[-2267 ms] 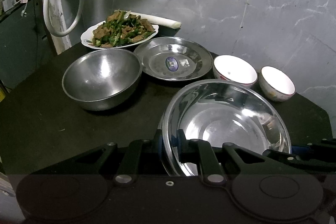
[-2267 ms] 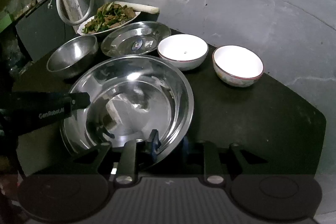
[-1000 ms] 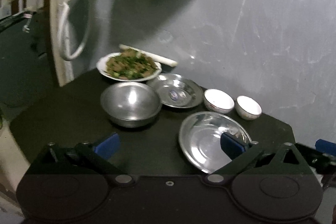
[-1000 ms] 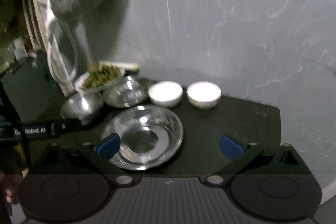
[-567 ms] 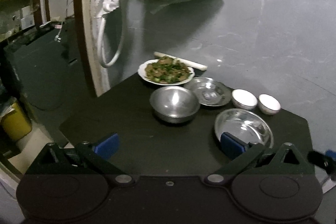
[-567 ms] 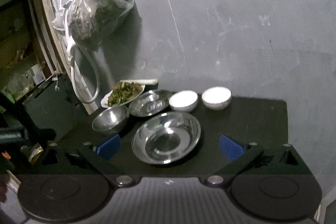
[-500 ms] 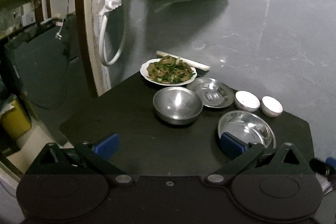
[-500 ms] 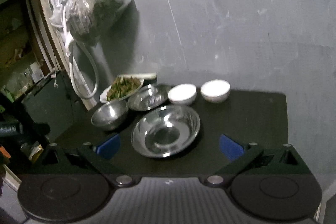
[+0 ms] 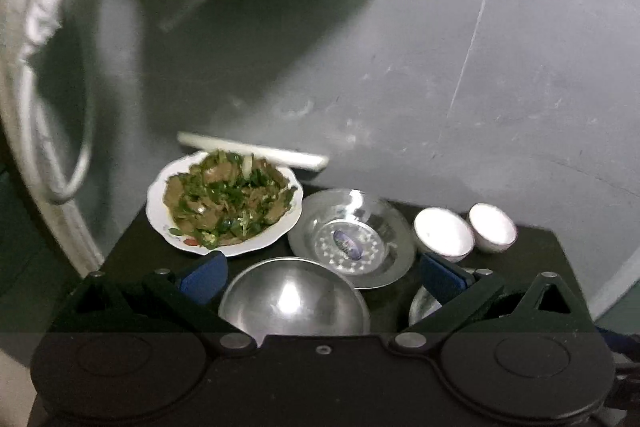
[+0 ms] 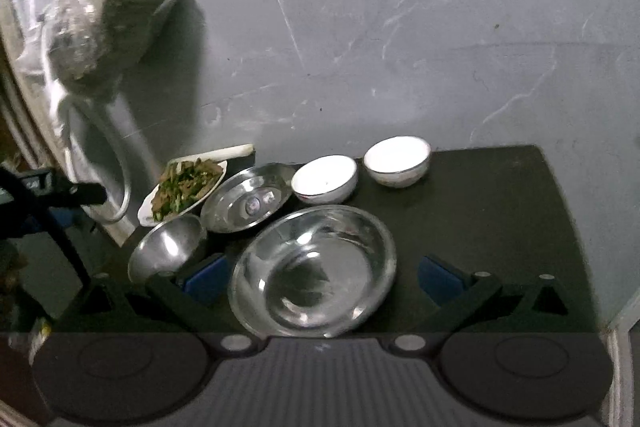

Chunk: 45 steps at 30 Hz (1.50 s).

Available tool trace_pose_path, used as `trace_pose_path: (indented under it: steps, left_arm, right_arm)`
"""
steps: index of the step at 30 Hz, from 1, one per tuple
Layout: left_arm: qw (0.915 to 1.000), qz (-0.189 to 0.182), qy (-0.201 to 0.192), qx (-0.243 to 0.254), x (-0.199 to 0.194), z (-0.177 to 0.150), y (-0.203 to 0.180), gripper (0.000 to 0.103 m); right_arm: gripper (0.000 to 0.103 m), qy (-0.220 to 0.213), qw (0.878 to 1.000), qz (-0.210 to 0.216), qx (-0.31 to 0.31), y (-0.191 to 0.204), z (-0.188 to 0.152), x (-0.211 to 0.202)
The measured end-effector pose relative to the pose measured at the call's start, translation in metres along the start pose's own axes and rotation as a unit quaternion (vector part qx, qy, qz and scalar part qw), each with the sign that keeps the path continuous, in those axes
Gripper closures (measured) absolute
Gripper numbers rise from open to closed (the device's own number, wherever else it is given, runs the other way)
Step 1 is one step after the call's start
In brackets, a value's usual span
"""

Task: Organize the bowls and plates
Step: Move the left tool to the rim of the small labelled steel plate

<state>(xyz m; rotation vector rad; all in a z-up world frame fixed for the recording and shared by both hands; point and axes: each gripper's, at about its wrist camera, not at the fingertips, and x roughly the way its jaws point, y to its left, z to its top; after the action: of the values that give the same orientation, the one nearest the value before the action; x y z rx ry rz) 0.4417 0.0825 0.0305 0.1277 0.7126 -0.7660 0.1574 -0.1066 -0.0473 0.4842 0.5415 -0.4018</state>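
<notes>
The large steel basin point(image 10: 314, 269) is seen near the front edge of the black table point(image 10: 500, 211), between the spread blue-padded fingers of the right gripper point(image 10: 322, 277), which grips nothing; behind it, toward the wall-side edge, the flat steel plate point(image 10: 250, 203) and two white bowls point(image 10: 325, 178) point(image 10: 398, 161) are set in a row; the deep steel bowl point(image 10: 170, 247) lies toward the left edge, partly cut off by a finger; the plate of cooked greens point(image 9: 224, 205) is placed at the back left corner, a white stalk point(image 9: 256, 151) behind it; the left gripper point(image 9: 322, 277) is likewise held wide apart and empty above the deep bowl, the basin mostly hidden behind its right finger; a blurred plastic bag point(image 10: 104, 11) and a white hose point(image 9: 52, 131) are hung on the grey wall point(image 10: 440, 27).
</notes>
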Motion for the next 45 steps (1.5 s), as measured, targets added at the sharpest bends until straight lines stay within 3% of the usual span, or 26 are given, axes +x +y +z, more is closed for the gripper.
trace_pose_path:
  steps: [4, 14, 21, 29, 40, 45]
  left_arm:
    - [0.9993, -0.026, 0.021, -0.016, 0.028, -0.003, 0.032, 0.001]
    - [0.991, -0.07, 0.068, -0.091, 0.082, -0.001, 0.097, 0.001]
    - [0.9782, -0.133, 0.11, -0.115, 0.113, -0.001, 0.11, 0.001]
    - [0.9674, -0.2, 0.118, -0.102, 0.12, -0.007, 0.102, 0.001]
    - [0.9618, -0.199, 0.125, -0.141, 0.141, 0.013, 0.095, 0.001]
    - [0.9572, -0.176, 0.148, -0.176, 0.156, 0.018, 0.083, 0.009]
  right_arm:
    - [0.0, 0.003, 0.999, -0.041, 0.015, 0.03, 0.0, 0.012]
    - [0.0, 0.011, 0.998, -0.062, -0.005, 0.072, 0.019, 0.028]
    - [0.003, 0.024, 0.999, -0.022, -0.015, 0.089, 0.049, 0.079]
    - [0.006, 0.064, 0.997, 0.016, 0.041, 0.073, 0.071, 0.138]
    - [0.006, 0.071, 0.994, 0.025, 0.078, 0.063, 0.079, 0.162]
    - [0.012, 0.085, 0.989, 0.038, 0.112, 0.055, 0.079, 0.174]
